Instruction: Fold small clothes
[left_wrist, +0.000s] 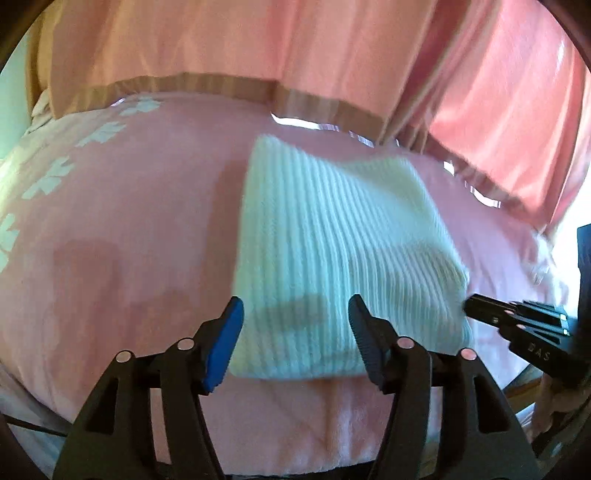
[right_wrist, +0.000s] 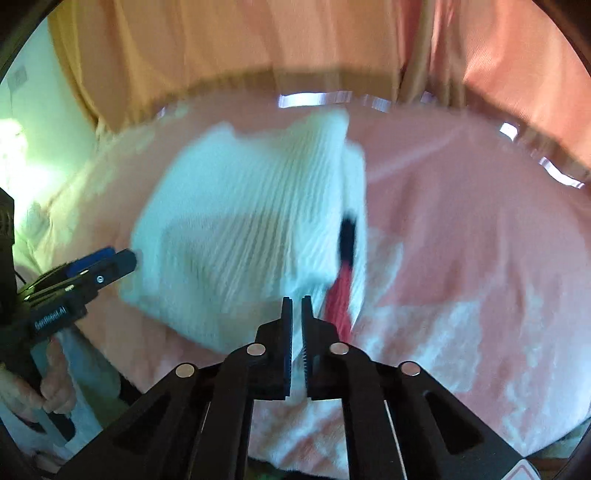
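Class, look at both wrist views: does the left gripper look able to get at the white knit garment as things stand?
Probably yes: the left gripper stands open right at the near edge of the white knit garment, with nothing between them on the pink blanket.

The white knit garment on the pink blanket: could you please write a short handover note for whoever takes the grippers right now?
Left gripper: open, over the near edge of the white knit garment, holding nothing.
Right gripper: shut, empty, at the garment's right edge.
Garment lies on the pink blanket, apparently folded over once; a red and black tag shows.
Left: check the fold, finish and square it.
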